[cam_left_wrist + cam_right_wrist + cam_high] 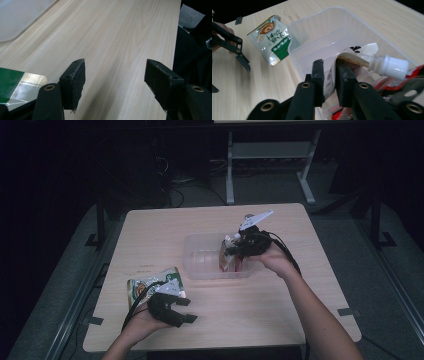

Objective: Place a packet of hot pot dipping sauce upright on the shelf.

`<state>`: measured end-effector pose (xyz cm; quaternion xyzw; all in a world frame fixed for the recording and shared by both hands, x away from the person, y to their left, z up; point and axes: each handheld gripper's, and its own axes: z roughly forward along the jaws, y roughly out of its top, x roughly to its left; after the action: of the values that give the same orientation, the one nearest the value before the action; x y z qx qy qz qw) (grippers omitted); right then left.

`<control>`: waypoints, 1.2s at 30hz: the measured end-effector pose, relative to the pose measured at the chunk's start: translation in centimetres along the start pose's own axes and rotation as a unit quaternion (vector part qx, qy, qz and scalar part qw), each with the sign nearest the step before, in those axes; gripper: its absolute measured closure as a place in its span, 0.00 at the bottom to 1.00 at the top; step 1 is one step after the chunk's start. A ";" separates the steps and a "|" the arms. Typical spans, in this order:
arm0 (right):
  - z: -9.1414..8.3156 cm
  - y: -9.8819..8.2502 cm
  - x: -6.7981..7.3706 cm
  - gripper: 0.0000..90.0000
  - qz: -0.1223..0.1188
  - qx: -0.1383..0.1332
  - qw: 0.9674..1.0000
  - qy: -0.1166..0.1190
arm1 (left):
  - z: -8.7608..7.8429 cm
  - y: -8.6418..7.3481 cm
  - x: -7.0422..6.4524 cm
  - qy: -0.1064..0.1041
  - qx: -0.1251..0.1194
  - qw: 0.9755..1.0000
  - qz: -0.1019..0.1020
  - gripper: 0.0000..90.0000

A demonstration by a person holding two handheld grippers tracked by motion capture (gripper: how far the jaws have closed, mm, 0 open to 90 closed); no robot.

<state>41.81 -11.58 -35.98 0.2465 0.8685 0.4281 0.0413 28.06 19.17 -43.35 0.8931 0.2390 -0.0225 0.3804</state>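
Note:
A spouted pouch (359,53) with a white screw cap (395,68) hangs bent over the inside of a clear plastic tub (317,15). My right gripper (329,65) is shut on the pouch's edge, which fills the narrow gap between the jaws. From above, that gripper (231,251) is at the tub's (200,257) right end. A green and white pouch (150,284) lies flat on the table to the tub's front left. Just right of that pouch, my left gripper (185,310) rests on the table, open and holding nothing (115,75). The pouch's corner (12,82) lies beside its left jaw.
A red packet (384,85) lies in the tub under the spouted pouch. The light wooden table (225,320) ends in a dark drop close past the left gripper's right jaw (190,50). A metal stand (270,165) is on the floor beyond the table.

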 end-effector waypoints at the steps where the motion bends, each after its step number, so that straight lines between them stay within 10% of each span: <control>1: -0.1 0.0 0.1 0.83 0.000 -0.002 1.000 0.000 | 0.0 0.0 0.1 0.001 0.002 1.000 0.005 0.36; 36: -2.9 -6.6 5.5 0.57 -0.020 0.003 1.000 -0.016 | -0.4 -0.1 0.4 0.011 0.003 1.000 0.007 0.36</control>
<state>33.65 -14.46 -38.43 0.2362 0.8738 0.4204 0.0630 28.35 19.69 -43.20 0.8959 0.2374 -0.0103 0.3754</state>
